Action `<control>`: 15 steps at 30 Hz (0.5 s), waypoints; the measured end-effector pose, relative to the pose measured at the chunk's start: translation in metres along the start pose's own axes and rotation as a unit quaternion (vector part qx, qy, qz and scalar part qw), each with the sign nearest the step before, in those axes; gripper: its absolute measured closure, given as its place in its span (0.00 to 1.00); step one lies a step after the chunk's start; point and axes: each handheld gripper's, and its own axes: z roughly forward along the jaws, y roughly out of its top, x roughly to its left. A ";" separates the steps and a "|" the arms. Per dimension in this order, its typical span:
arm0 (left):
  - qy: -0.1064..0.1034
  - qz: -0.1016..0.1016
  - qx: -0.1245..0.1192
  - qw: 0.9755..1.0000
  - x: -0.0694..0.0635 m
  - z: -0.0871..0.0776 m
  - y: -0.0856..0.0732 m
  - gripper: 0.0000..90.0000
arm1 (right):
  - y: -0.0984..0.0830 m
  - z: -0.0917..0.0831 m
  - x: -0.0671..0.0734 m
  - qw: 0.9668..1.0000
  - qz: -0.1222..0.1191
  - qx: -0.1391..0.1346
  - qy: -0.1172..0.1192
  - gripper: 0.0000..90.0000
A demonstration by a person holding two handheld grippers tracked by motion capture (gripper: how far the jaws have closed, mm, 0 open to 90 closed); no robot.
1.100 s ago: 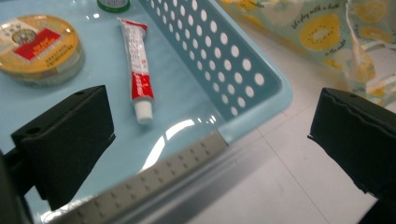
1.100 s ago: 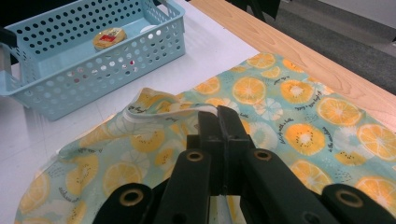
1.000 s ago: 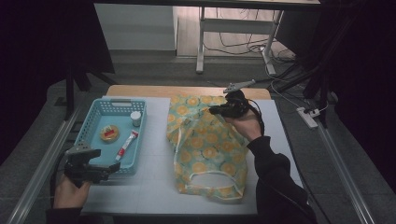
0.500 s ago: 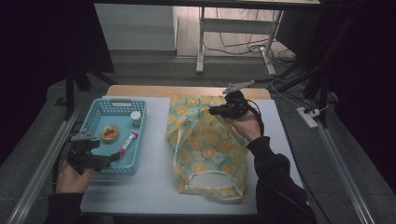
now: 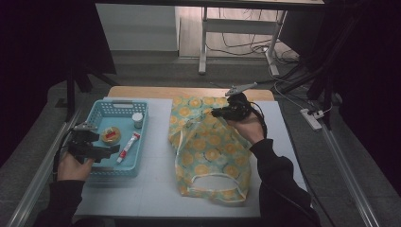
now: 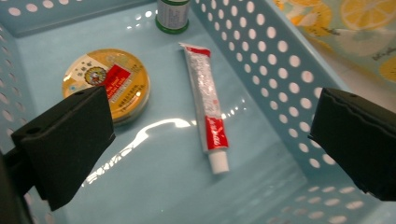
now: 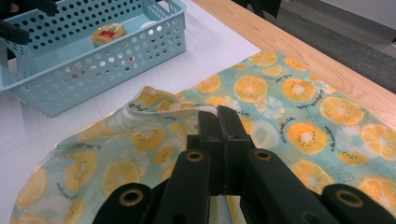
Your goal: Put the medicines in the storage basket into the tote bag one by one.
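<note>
Looking down from the high view, we see the right gripper [image 5: 222, 112] pinching the rim of the fruit-print cloth bag [image 5: 210, 151], which lies flat on the white table [image 5: 151, 189] right of the blue basket [image 5: 97, 170]. The left gripper [image 5: 101, 151] hovers over the basket's near end, jaws apart. Inside sit a round tin [image 5: 110, 135], a tube [image 5: 128, 146] and a small bottle [image 5: 137, 120].

Left gripper view: jaws wide apart, nothing between the pads. The tube [image 6: 206, 109] lies flat on the basket floor [image 6: 154, 186], cap toward us, beside the tin [image 6: 109, 83] but apart from it; the bottle [image 6: 172, 15] stands at the far wall. We judge the tube light, soft, a bit slick, its crimped end thin; best taken across the middle of the body, pads on its long sides, with a gentle squeeze. The tin is rigid, low and wide, so harder to pinch.

Right gripper view: jaws are together, clamped on the bag's hem [image 7: 177, 106], lifting a fold. The cloth [image 7: 299, 121] looks thin and floppy, so we reckon it sags unless it is held by the stitched rim, which grips best.
</note>
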 end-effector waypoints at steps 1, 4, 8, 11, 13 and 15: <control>-0.001 -0.003 0.001 1.000 0.002 0.001 0.001 0.00 | 0.000 0.000 0.000 1.000 0.000 -0.001 0.000 1.00; 0.000 -0.017 -0.001 1.000 0.008 0.006 0.004 0.00 | 0.000 0.000 -0.001 1.000 0.001 -0.002 0.001 1.00; 0.012 -0.029 0.009 0.999 0.015 0.012 0.010 0.00 | 0.000 0.000 -0.001 1.000 0.001 -0.002 0.002 1.00; 0.020 -0.033 0.017 0.999 0.019 0.014 0.015 0.00 | 0.000 0.001 -0.001 1.000 0.000 -0.002 0.003 1.00; 0.016 -0.035 0.018 0.999 0.021 0.015 0.019 0.01 | 0.001 0.001 -0.001 1.000 0.000 -0.002 0.003 1.00; 0.016 -0.031 0.023 0.999 0.023 0.016 0.022 0.01 | 0.001 0.002 -0.001 1.000 -0.001 -0.001 0.003 1.00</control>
